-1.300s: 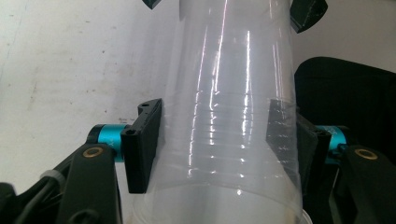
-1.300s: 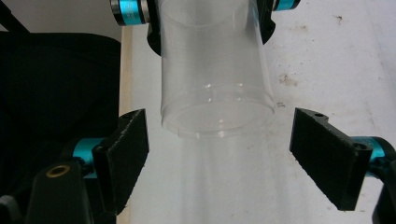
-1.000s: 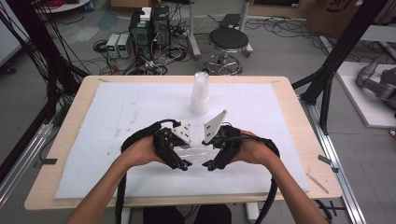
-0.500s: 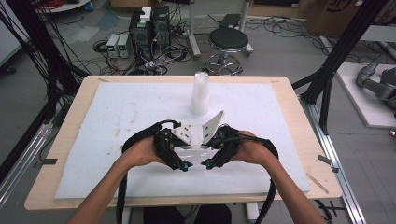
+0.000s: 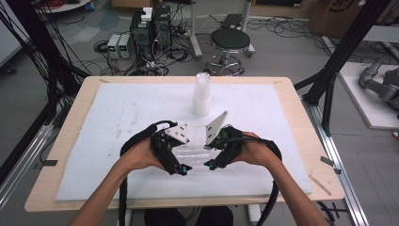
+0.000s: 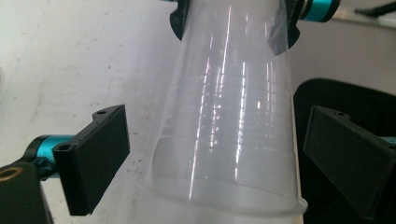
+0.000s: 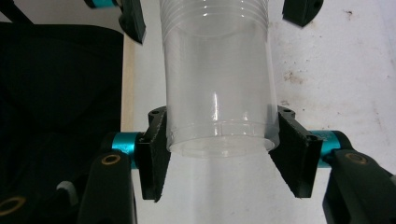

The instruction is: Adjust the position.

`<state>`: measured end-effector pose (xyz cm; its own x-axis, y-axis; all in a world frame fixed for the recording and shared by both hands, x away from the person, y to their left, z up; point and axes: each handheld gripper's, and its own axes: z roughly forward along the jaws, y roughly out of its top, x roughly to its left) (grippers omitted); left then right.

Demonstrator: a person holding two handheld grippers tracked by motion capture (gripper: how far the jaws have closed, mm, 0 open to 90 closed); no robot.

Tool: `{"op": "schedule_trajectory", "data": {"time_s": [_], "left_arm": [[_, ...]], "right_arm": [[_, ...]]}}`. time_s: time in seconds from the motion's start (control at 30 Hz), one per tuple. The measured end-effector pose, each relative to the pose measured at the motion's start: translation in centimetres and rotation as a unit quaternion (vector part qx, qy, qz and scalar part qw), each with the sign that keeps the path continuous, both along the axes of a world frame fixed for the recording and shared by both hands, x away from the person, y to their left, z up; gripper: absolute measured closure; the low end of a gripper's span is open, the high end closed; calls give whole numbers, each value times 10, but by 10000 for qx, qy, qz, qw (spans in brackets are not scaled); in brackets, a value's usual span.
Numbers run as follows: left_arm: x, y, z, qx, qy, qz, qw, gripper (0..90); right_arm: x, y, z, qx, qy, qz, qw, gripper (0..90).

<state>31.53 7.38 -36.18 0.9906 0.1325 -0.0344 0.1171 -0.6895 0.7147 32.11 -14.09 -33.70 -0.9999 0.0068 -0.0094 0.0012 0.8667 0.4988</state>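
A clear plastic cup (image 7: 217,93) lies on its side in the air between the two grippers, over the white foam mat (image 5: 94,122) that covers the bench, near the middle of its near edge. Several stepped ridges circle its wide end, which suggests more than one cup nested together, though I cannot tell for sure.

The right gripper (image 7: 219,147) clamps the narrow base end: in the right gripper view both black pads press against the cup's walls just above its bottom rim. The left gripper (image 6: 215,154) stands spread wide around the mouth end; in the left gripper view each pad sits clear of the wall, with a gap on either side, so it grips nothing.

Held this way, base pinched and mouth offered to the other claw, the cup looks set up either for a handover or for pulling a nested cup free; closing the left claw on the rim would be the natural next move.

Farther back, toward the middle of the far edge, a stack of clear cups (image 5: 202,96) stands upright on the mat, well apart from the hands.
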Motion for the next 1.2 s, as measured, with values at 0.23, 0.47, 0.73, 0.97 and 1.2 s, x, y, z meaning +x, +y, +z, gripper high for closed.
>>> {"op": "schedule_trajectory", "data": {"time_s": [0.23, 0.47, 0.73, 0.97, 1.2], "left_arm": [[-9, 27, -12, -965, -148, 320, 9947, 60], [-19, 44, -25, -1928, -312, 444, 9797, 60], [-24, 50, -43, -2695, -234, 481, 9615, 60], [-28, 51, -49, -3152, -271, 475, 9474, 60], [-32, 47, -52, -3337, -261, 426, 9413, 60]], "right_arm": [[-4, -15, -5, 417, 17, -272, 9988, 432], [-11, -33, -17, 1138, 77, -539, 9920, 432], [-21, -50, -33, 2219, 107, -725, 9723, 432], [-29, -61, -47, 3055, 66, -692, 9497, 433], [-36, -65, -56, 3461, -90, -679, 9357, 433]]}}
